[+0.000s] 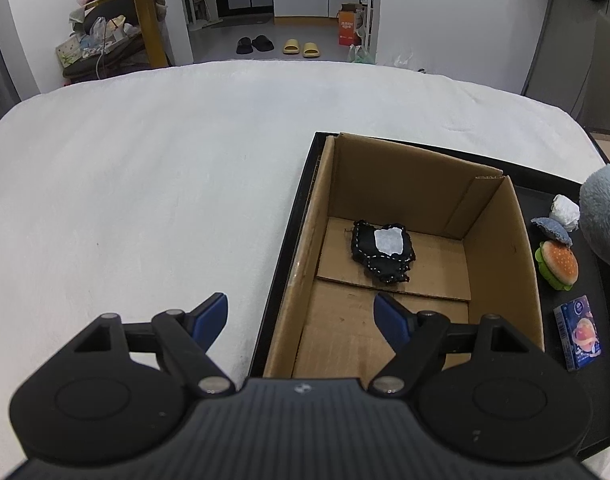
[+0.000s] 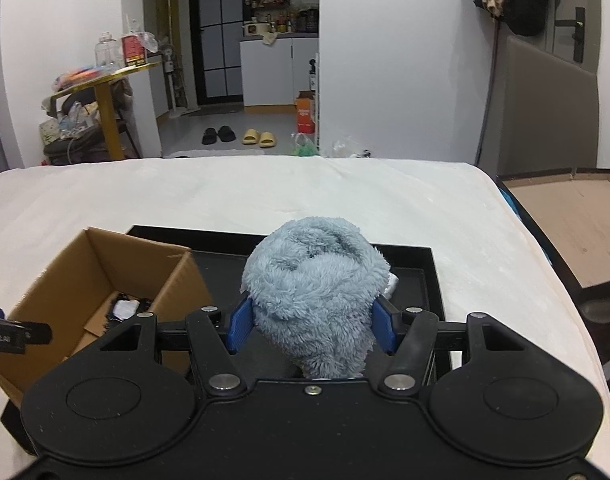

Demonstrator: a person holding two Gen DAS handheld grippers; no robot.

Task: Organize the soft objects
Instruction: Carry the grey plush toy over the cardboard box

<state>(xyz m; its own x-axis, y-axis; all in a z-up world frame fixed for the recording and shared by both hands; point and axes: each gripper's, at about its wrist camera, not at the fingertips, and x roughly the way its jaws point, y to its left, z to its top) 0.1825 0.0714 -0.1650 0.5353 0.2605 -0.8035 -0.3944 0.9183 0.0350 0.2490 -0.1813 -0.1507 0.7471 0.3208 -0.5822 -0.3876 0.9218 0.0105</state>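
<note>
My right gripper (image 2: 311, 326) is shut on a fluffy grey-blue plush toy (image 2: 315, 292), held above the black tray (image 2: 431, 264); its blue pads press both sides. The same plush (image 1: 603, 216) shows at the right edge of the left wrist view. An open cardboard box (image 1: 501, 248) stands on the tray's left part, with a black stitched cloth piece (image 1: 381, 252) on its floor. My left gripper (image 1: 301, 320) hangs open and empty over the box's near left wall. On the tray right of the box lie a burger plush (image 1: 559, 266), a small blue-grey plush piece (image 1: 553, 230) and a white crumpled item (image 1: 565, 210).
A small blue carton (image 1: 579, 334) lies on the tray near the burger. The tray rests on a white bed (image 1: 145, 180) with wide free surface to the left and beyond. A brown-floored open case (image 2: 577, 232) sits off the bed's right side.
</note>
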